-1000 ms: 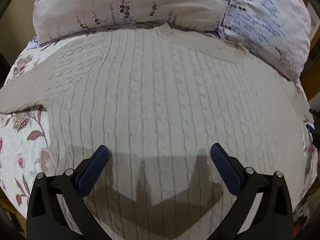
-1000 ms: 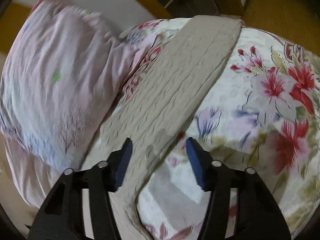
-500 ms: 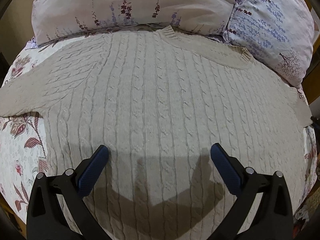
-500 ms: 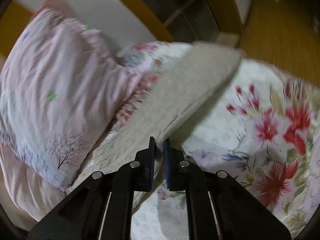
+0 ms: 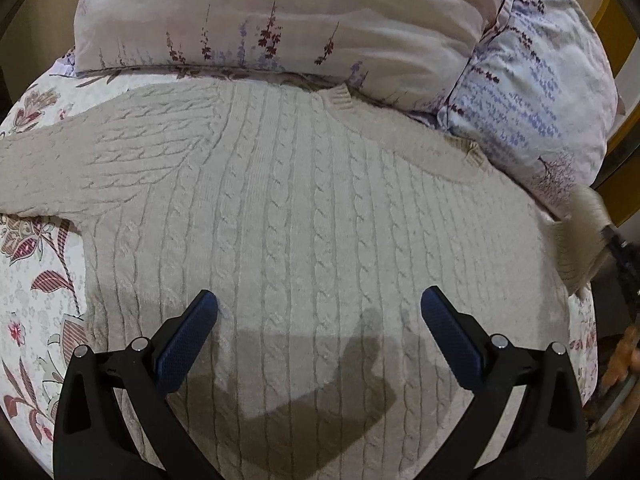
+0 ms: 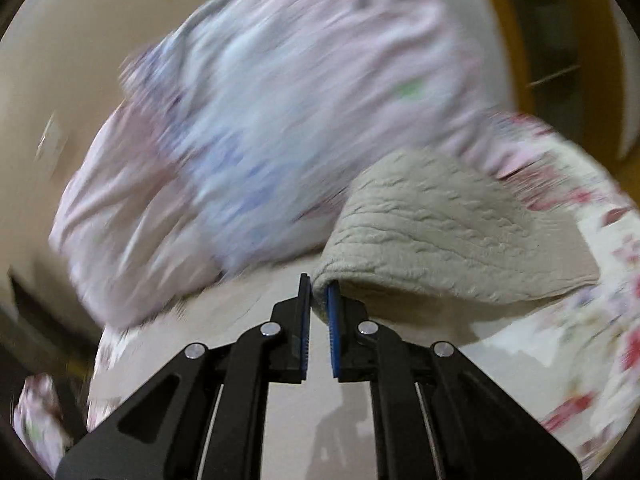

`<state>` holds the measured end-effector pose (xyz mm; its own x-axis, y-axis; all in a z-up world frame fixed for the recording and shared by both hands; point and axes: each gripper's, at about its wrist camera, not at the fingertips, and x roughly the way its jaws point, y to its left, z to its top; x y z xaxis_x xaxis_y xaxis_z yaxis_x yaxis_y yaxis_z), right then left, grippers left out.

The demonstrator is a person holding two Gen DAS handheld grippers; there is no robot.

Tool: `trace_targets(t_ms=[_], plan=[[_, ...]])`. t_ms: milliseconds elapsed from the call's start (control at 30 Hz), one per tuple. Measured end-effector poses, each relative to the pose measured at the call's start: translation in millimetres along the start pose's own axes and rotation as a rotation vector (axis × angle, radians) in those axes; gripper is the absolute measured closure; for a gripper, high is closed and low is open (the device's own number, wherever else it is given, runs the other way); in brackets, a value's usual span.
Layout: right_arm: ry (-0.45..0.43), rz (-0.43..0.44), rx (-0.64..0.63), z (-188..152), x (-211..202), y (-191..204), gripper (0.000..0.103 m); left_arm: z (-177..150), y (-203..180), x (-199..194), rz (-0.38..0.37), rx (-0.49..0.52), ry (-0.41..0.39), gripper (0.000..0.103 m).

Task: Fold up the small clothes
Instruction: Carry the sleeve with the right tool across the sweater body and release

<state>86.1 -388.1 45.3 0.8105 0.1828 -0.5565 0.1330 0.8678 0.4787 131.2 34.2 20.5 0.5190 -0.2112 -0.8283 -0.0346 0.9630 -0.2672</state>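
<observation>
1. The left gripper (image 5: 318, 316), jaws spread wide and gripping nothing, hovers over the lower body of the cable-knit sweater (image 5: 304, 208), which lies flat across the bed (image 5: 28, 292), collar toward the head edge.
2. The right gripper (image 6: 318, 300) is clamped on the edge of the right sleeve (image 6: 452, 236), lifted off the bed near its right edge.
3. Best practice, judged: carry the sleeve across the body, keeping the knit taut.
4. Floral bedspread; two pillows (image 5: 280, 20) at the head; wooden frame beyond.

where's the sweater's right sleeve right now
In the right wrist view the sleeve is pinched in the right gripper and lifted off the floral bedspread, just right of the pillow.
</observation>
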Motion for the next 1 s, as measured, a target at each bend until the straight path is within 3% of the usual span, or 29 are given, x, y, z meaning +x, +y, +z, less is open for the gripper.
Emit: trace_targets(t_ms=[100,233,333,400,467,600,700,900,933,1000], plan=[[0.123,0.030,-0.051,-36,33,28,0.095,-2,0,-7,-0.017,-0.001,-0.011,0.001],[0.230,0.014,-0.043,-65,61,34,0.094,0,-8,-8,-0.077,0.005,-0.006,0.006],[0.254,0.018,-0.001,-69,61,32,0.080,2,-20,-7,-0.142,0.020,0.005,0.012],[0.245,0.038,0.045,-66,56,28,0.057,2,-27,-6,-0.162,0.035,0.011,0.013],[0.210,0.043,0.102,-62,45,17,0.048,2,-34,-5,-0.181,0.051,0.017,0.014],[0.158,0.034,0.261,-50,35,-14,0.048,1,-45,-1,-0.223,0.068,0.041,0.022],[0.101,-0.029,0.364,-41,28,-38,0.054,2,-45,-2,-0.238,0.070,0.043,0.023],[0.017,-0.184,0.408,-22,26,-64,0.065,5,-32,-6,-0.229,0.038,0.034,0.027],[0.013,-0.200,0.418,-19,26,-69,0.067,6,-28,-7,-0.228,0.028,0.033,0.028],[0.004,-0.224,0.421,-14,28,-74,0.089,8,-21,-8,-0.229,0.008,0.031,0.029]])
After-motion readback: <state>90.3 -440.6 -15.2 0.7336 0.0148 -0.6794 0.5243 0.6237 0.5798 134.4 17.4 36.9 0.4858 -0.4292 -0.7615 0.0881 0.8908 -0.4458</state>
